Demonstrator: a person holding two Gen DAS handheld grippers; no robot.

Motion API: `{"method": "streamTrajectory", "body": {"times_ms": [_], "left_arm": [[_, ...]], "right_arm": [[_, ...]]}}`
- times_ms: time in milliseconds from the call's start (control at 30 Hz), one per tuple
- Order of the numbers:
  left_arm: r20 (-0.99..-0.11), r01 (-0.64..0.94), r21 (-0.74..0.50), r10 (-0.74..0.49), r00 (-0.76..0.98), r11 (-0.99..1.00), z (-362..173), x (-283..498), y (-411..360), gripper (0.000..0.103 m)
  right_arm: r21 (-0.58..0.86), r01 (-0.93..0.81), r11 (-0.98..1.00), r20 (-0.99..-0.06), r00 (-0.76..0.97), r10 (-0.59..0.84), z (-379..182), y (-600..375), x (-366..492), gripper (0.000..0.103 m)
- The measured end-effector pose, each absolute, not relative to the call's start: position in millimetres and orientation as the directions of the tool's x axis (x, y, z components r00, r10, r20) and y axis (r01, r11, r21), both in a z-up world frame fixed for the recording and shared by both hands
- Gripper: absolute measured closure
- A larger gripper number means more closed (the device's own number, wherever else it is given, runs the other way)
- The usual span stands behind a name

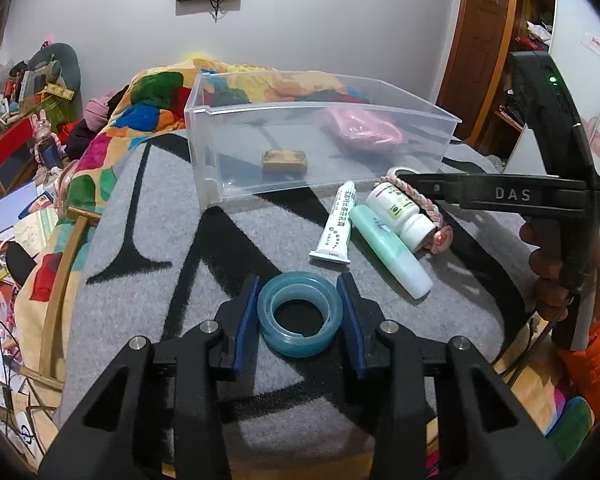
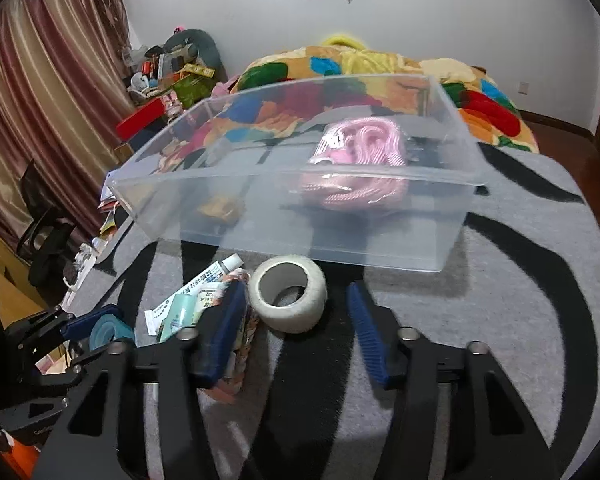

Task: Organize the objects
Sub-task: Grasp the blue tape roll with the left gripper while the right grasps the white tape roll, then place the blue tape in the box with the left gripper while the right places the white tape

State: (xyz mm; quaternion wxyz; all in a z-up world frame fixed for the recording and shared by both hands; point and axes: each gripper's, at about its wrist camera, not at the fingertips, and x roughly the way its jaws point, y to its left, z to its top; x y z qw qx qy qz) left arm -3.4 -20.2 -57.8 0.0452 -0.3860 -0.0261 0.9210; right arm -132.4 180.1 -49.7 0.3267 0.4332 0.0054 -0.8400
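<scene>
A clear plastic bin [image 1: 380, 114] [image 2: 380, 240] stands on the grey blanket and holds a pink rope bundle [image 1: 362, 130] [image 2: 358, 148] and a small yellow block [image 1: 284, 160] [image 2: 220, 208]. My left gripper [image 1: 300, 312] is open around a blue tape roll [image 1: 300, 318], pads close to its sides. My right gripper [image 2: 296, 312] is open around a white tape roll [image 2: 288, 300]; its left pad rests over a braided band [image 2: 246, 344]. A white tube [image 1: 336, 220], a green bottle [image 1: 392, 252] and a white pill bottle [image 1: 400, 208] lie in front of the bin.
The grey blanket with black stripes [image 1: 180, 240] [image 2: 520, 300] covers a bed with a colourful quilt [image 1: 152, 96] behind. Clutter fills the floor at left [image 1: 16, 208]. A curtain [image 2: 40, 100] hangs at left and a wooden door [image 1: 480, 40] stands at right.
</scene>
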Motion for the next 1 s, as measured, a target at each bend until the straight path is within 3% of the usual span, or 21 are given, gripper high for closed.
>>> {"method": "streamTrajectory", "body": {"times_ms": [33,700,1000], "left_arm": [[-0.705,-0.064,-0.078,0.1,-0.702,-0.995,-56,-4,-20,0.064],[-0.573,-0.011,-0.145,0.093,-0.815,-0.989,15,-55,-50,0.064],[-0.599,-0.004,-0.118,0.075,-0.798,-0.993,16,-104,-45,0.065]], "right_arm": [[0.294,0.56,-0.775,-0.727,-0.395,-0.561,-51,179,-134,0.067],[0.272,0.536,-0.799,-0.575,-0.575,-0.581,23,209,-125,0.067],[0.255,0.549,-0.796,-0.545,-0.599,-0.587,43,189,-147,0.067]]}}
